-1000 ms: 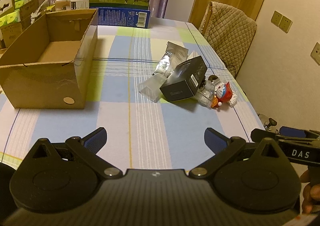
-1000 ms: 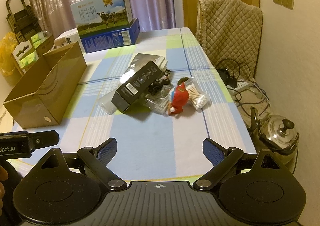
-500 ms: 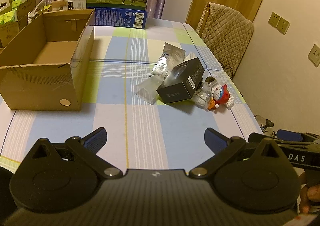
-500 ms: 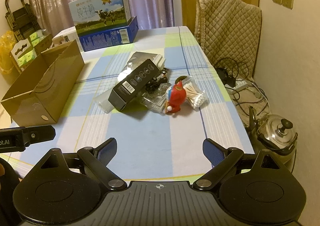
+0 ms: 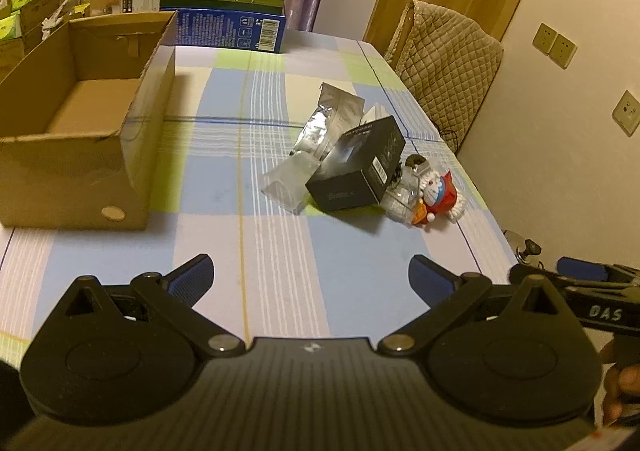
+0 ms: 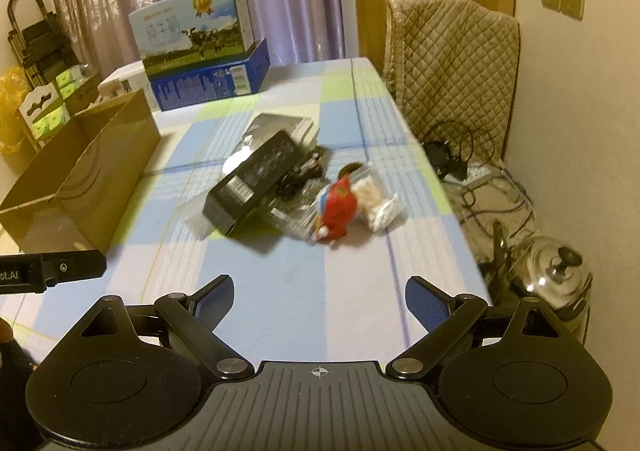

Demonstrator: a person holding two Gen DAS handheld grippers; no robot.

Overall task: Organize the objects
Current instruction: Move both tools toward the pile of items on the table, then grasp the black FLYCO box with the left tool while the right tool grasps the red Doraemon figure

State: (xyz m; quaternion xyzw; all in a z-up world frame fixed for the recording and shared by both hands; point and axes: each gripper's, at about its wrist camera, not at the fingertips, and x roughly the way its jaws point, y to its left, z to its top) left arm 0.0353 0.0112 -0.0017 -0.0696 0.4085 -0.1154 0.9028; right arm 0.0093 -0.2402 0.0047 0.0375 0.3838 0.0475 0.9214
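We held our left gripper (image 5: 310, 277) spread wide with nothing between its blue pads, low over the near edge of the checked table (image 5: 256, 247), and our right gripper (image 6: 319, 301) was likewise spread and empty just beside it. Compared with a second before, both had eased forward, so the pile ahead sat nearer and larger in each view, and the right wrist view was smeared by motion. The pile lay ahead and a little right of the left gripper, and straight ahead of the right one. In it the black box (image 5: 356, 170) lay flat, its long axis running diagonally from near-left to far-right as the right gripper saw it, the barcode end toward us. The silver foil pouch (image 5: 328, 121) lay behind and partly under it, pointing away. The red and blue toy figure (image 6: 336, 209) lay on its side just right of the box, touching a clear bag of cotton swabs (image 6: 378, 203). The open cardboard box (image 5: 76, 131) stood well apart to the left, its long axis running away from us.
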